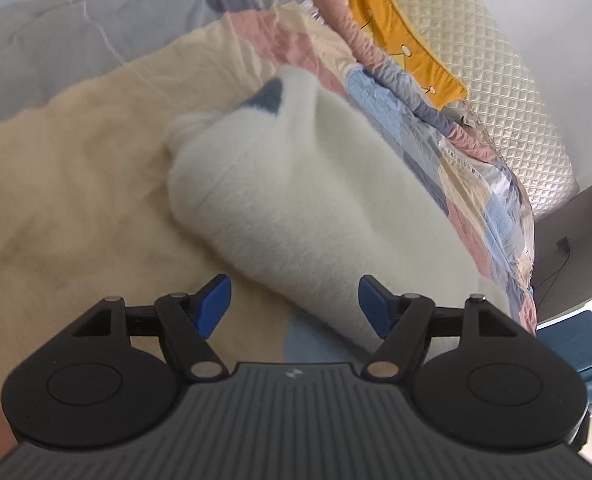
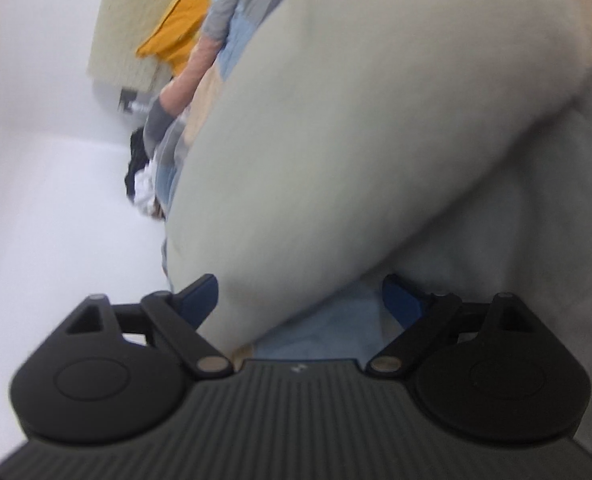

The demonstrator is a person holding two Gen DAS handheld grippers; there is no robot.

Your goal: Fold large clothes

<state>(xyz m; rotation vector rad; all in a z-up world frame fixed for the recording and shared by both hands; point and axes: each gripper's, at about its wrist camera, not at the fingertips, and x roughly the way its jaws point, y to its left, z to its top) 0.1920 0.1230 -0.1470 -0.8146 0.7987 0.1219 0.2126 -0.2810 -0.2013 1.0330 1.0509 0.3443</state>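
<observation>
Fuzzy white fleece garment (image 1: 296, 208) on a crinkled cotton quilt (image 1: 76, 184) (patchwork) — quilted, faintly glossy mattress (image 1: 496, 80).

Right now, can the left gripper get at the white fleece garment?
Probably yes. The left gripper is open, and the near end of the white fleece garment already lies between its blue pads on the patchwork quilt, nothing blocking.

The setting is a bedroom in a home. A bed covered by a patchwork quilt (image 1: 380, 92) in pink, blue, cream and grey fills the near and middle ground. A grey duvet (image 1: 96, 28) lies bunched at the far left. A cream quilted headboard (image 1: 496, 80) stands at the far right against a white wall (image 1: 568, 20), with a yellow buttoned garment (image 1: 400, 36) draped beside it.
</observation>
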